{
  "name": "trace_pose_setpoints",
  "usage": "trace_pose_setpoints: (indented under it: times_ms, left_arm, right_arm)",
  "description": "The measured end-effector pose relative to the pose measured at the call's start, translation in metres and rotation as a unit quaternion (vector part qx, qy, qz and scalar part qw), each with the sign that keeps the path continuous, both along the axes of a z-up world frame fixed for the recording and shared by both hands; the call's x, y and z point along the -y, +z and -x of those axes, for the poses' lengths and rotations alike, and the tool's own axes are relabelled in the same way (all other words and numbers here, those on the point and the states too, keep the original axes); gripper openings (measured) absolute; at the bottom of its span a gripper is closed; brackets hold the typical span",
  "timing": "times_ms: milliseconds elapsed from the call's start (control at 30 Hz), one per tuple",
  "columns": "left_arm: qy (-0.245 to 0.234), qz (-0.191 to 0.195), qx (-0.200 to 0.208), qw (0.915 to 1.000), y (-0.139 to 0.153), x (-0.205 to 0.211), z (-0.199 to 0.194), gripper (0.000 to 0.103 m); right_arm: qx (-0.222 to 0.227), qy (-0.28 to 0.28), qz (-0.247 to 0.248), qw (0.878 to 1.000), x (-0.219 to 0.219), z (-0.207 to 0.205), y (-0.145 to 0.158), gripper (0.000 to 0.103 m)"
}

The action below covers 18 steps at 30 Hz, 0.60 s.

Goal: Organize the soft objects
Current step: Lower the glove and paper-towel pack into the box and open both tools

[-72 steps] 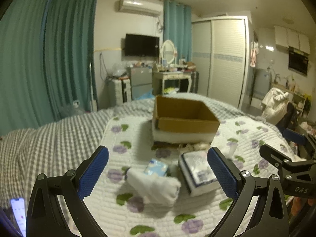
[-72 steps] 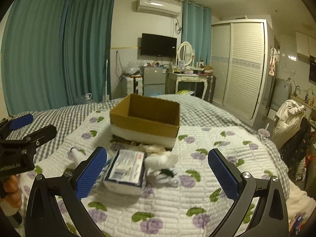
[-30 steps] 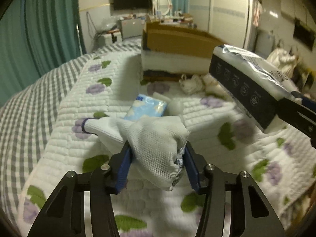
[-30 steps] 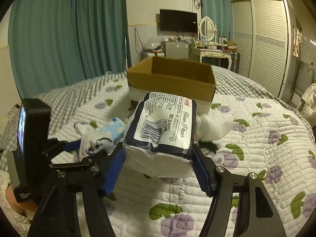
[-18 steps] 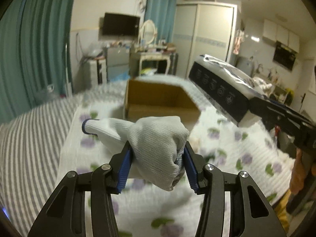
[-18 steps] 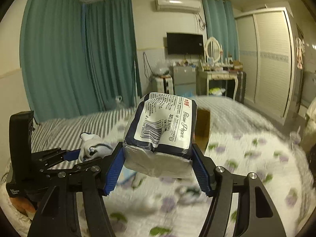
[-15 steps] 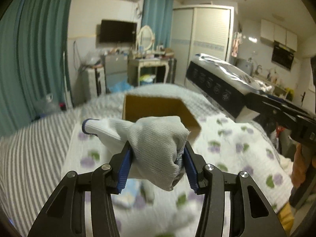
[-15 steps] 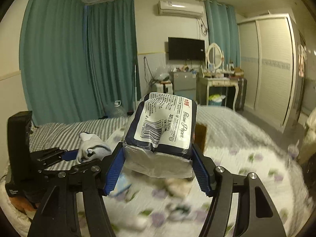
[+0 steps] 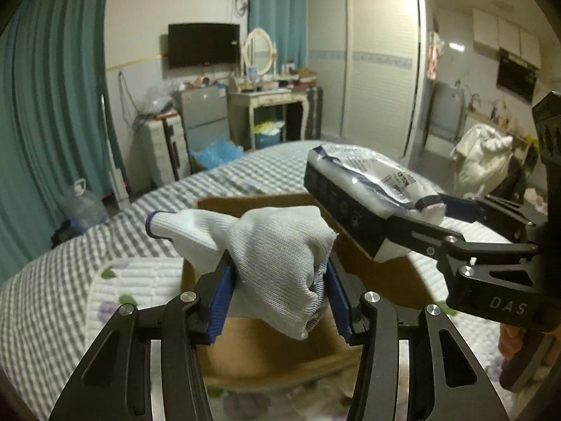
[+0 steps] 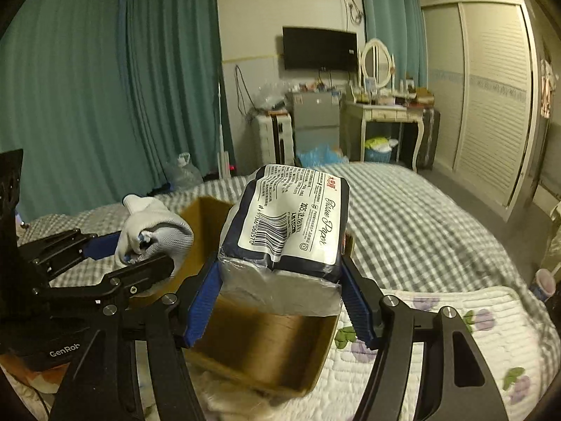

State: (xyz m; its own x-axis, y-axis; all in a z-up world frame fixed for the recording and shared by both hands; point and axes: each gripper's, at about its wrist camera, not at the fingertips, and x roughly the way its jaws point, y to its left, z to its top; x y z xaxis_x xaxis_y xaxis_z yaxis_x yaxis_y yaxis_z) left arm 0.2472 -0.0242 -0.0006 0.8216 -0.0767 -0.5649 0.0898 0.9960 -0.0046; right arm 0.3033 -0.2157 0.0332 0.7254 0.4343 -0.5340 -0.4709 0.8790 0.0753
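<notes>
My left gripper [image 9: 278, 296] is shut on a bunched white knit glove [image 9: 277, 252] and holds it above the open cardboard box [image 9: 266, 354]. My right gripper [image 10: 280, 293] is shut on a navy and white tissue paper pack [image 10: 287, 228], also above the box [image 10: 266, 343]. The pack [image 9: 364, 196] and right gripper show at the right of the left wrist view. The glove [image 10: 150, 231] and left gripper show at the left of the right wrist view. The two held things hang side by side, close but apart.
The box sits on a white quilt with purple flowers [image 10: 438, 333] over a grey checked bedspread [image 10: 403, 217]. Teal curtains [image 10: 105, 87], a dressing table [image 10: 382, 112] and a white wardrobe [image 10: 491, 87] stand beyond the bed.
Both grippers have carried the glove and the tissue pack forward, from in front of the box to above its opening. Both stay shut on their loads.
</notes>
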Motion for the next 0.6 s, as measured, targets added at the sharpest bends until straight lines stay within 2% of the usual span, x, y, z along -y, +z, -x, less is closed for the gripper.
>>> trace_pose_setpoints:
  times_ms: [67,133,167,233,267,367,467,600]
  left_arm:
    - [-0.003,-0.013,0.006,0.9999,-0.004,0.001,-0.003,0.049]
    - [-0.002,-0.021,0.011,0.9997,-0.006,0.002,-0.002,0.056]
    - [-0.001,-0.02,0.008,0.9998,-0.006,0.003,-0.003,0.062]
    - [0.005,-0.012,0.003,0.9999,-0.004,0.0,-0.002,0.078]
    - [0.01,-0.007,0.004,0.9999,0.0,-0.002,0.001,0.088]
    - [0.022,0.003,0.011,0.9997,0.018,-0.008,0.023,0.089]
    - [0.023,0.001,0.024,0.9995,0.041,-0.013,0.048,0.089]
    - [0.014,-0.016,0.06,0.998,0.087,-0.014,0.108,0.091]
  right_arm:
    - [-0.005,0.004,-0.002,1.0,0.0,-0.009,-0.009,0.065]
    - [-0.012,0.008,-0.003,1.0,0.0,-0.014,-0.015,0.07]
    - [-0.012,0.008,-0.003,1.0,0.0,-0.014,-0.016,0.073]
    - [-0.004,-0.001,-0.009,1.0,0.004,-0.009,-0.014,0.083]
    - [-0.001,-0.007,-0.008,1.0,0.006,-0.005,-0.01,0.085]
    - [0.012,-0.016,-0.01,1.0,0.016,0.011,0.009,0.089]
    - [0.038,-0.025,0.001,0.999,0.024,0.037,0.043,0.093]
    - [0.066,-0.035,0.004,0.997,0.035,0.09,0.096,0.098]
